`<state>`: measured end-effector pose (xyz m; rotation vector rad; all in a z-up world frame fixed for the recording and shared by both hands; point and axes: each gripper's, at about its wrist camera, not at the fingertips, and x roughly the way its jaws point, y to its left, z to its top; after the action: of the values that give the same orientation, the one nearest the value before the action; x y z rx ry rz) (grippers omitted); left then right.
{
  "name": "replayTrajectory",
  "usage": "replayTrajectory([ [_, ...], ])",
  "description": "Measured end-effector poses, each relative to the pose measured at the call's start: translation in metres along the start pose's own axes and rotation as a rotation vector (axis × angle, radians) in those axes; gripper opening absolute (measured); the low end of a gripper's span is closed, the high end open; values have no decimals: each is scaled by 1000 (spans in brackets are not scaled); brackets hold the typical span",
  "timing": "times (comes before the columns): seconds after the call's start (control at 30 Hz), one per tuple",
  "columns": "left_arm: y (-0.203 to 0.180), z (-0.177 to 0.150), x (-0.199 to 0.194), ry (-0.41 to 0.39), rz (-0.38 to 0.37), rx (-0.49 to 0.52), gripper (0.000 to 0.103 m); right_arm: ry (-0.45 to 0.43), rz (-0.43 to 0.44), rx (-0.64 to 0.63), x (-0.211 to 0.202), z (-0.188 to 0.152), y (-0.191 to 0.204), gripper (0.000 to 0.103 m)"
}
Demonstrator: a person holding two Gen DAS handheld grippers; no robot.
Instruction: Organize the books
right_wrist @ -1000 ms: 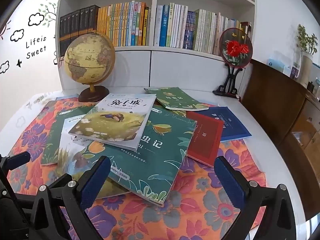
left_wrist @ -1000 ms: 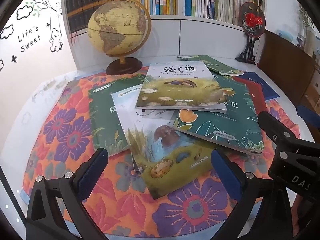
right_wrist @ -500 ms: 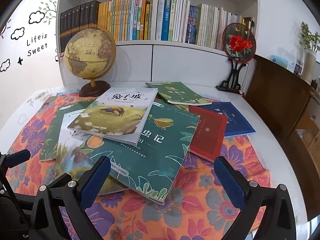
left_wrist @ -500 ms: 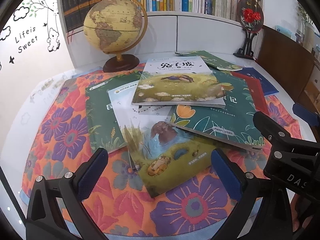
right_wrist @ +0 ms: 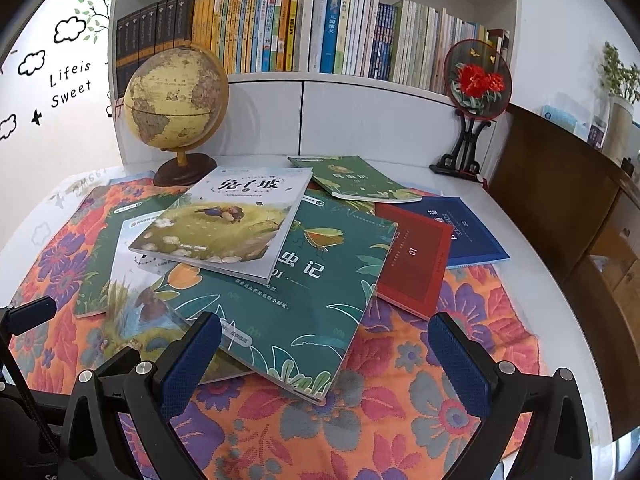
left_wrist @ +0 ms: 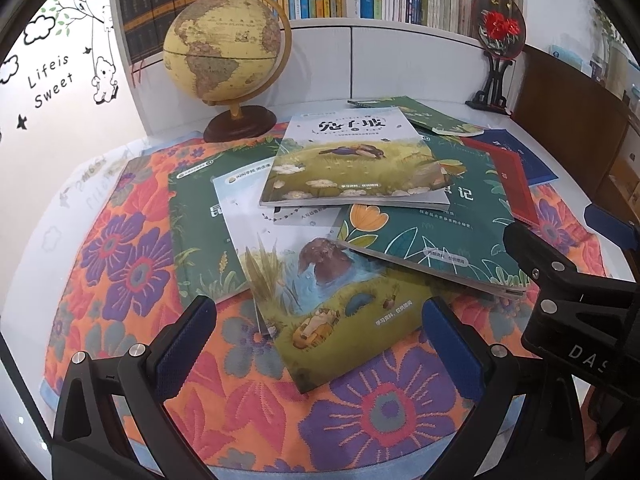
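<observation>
Both grippers are held low over the near edge of the floral cloth (right_wrist: 400, 412), side by side and pointed at the bookshelf (right_wrist: 312, 32). The left gripper (left_wrist: 316, 340) and right gripper (right_wrist: 326, 360) are spread wide, nothing being clasped. The scattered books (right_wrist: 280, 280) are overlapped on the cloth, the topmost meadow-cover book (left_wrist: 352, 164) being laid beside the globe (left_wrist: 222, 44).

This looks like a reading room or a child's study at home. A tall white bookshelf (right_wrist: 312, 32) full of books fills the back wall. A globe (right_wrist: 176, 96) stands at the tabletop's (right_wrist: 532, 292) back edge. Cloud and tree stickers (right_wrist: 70, 28) decorate the wall.
</observation>
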<state>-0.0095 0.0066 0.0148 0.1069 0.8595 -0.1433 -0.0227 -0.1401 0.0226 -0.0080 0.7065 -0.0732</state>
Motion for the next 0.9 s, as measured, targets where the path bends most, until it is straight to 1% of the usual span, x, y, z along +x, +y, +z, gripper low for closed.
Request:
replayTrajectory([
  [0.17, -1, 0, -2, -9, 3, 6, 102, 0, 3, 2, 1, 0, 0, 103],
  [0.33, 0, 0, -2, -8, -4, 3, 102, 30, 8, 6, 1, 0, -1, 103],
  [0.43, -1, 0, -4, -22, 0, 2, 102, 21, 16, 13, 1, 0, -2, 103],
  [0.53, -1, 0, -8, -46, -3, 0, 102, 47, 39, 34, -2, 1, -4, 103],
  [0.63, 0, 0, -8, -45, -8, -2, 102, 66, 46, 37, -2, 2, -5, 103],
  [0.8, 2, -2, -1, -43, -23, -28, 102, 31, 23, 21, 0, 1, -4, 103],
  [0.9, 4, -2, 5, -36, 7, -44, 102, 24, 12, 7, 0, 1, -2, 103],
])
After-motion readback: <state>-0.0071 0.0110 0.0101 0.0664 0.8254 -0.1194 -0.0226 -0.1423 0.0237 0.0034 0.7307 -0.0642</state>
